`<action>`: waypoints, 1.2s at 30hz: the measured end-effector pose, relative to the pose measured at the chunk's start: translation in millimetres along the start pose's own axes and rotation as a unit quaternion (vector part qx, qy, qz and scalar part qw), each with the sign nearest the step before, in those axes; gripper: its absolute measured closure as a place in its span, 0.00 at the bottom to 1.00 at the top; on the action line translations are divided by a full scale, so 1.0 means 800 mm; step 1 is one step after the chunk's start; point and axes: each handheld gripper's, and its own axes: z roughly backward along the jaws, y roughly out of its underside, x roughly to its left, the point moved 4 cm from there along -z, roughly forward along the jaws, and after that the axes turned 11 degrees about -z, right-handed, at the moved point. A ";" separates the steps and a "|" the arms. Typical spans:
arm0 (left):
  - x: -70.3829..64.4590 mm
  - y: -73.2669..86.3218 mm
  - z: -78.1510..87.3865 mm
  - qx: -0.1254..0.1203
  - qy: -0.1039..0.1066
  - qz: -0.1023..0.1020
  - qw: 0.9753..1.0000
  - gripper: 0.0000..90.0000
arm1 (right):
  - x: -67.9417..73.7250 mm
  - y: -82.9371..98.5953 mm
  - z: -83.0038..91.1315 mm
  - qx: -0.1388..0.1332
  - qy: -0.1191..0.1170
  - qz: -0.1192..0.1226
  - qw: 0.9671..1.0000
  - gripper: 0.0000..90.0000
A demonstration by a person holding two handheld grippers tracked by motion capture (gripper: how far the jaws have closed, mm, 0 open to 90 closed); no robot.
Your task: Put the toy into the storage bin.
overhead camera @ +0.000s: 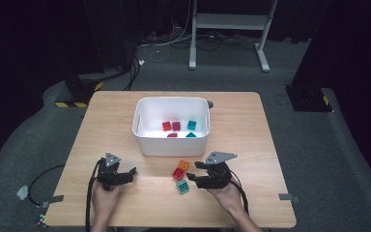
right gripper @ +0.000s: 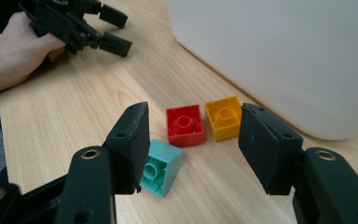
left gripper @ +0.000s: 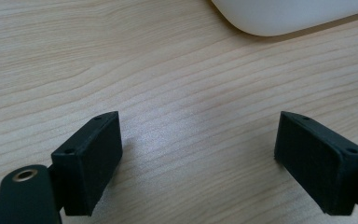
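Three loose bricks lie in front of the white bin (overhead camera: pixel 145 145): an orange brick (overhead camera: pixel 184 165), a red brick (overhead camera: pixel 178 173) and a teal brick (overhead camera: pixel 183 186). My right gripper (overhead camera: pixel 191 177) is open just right of them; in the right gripper view its jaws frame the red brick (right gripper: pixel 184 124) and the orange brick (right gripper: pixel 223 117), and the teal brick (right gripper: pixel 162 166) lies by the left jaw. My left gripper (overhead camera: pixel 133 174) is open over bare wood (left gripper: pixel 191 116), left of the bricks, with the bin's corner (left gripper: pixel 284 16) ahead. It shows too in the right gripper view (right gripper: pixel 114 31).
Inside the bin are two red bricks (overhead camera: pixel 166 126), a magenta piece (overhead camera: pixel 172 135) and two teal bricks (overhead camera: pixel 192 125). The wooden table (overhead camera: pixel 241 125) has free room left and right of the bin. Cables trail off the front edge.
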 end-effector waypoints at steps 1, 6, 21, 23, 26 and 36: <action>0.000 0.000 0.000 0.000 0.000 0.000 1.000 0.17 | 0.001 0.002 -0.002 0.002 -0.002 -0.001 1.000 0.48; 0.000 0.000 0.000 0.000 0.000 -0.001 1.000 0.17 | 0.006 0.012 -0.011 0.013 -0.002 0.003 1.000 0.47; 0.000 0.000 0.000 0.000 -0.001 0.000 1.000 0.17 | 0.015 0.029 -0.043 0.038 -0.007 0.003 0.999 0.45; 0.000 0.000 0.000 0.000 0.000 0.000 1.000 0.17 | 0.016 0.032 -0.050 0.046 -0.006 0.003 0.999 0.45; 0.000 0.000 0.000 0.000 0.000 0.000 1.000 0.17 | 0.018 0.035 -0.056 0.048 -0.002 0.003 0.999 0.45; 0.000 0.000 0.000 0.000 0.000 0.000 1.000 0.17 | 0.019 0.044 -0.071 0.061 0.018 0.004 0.998 0.46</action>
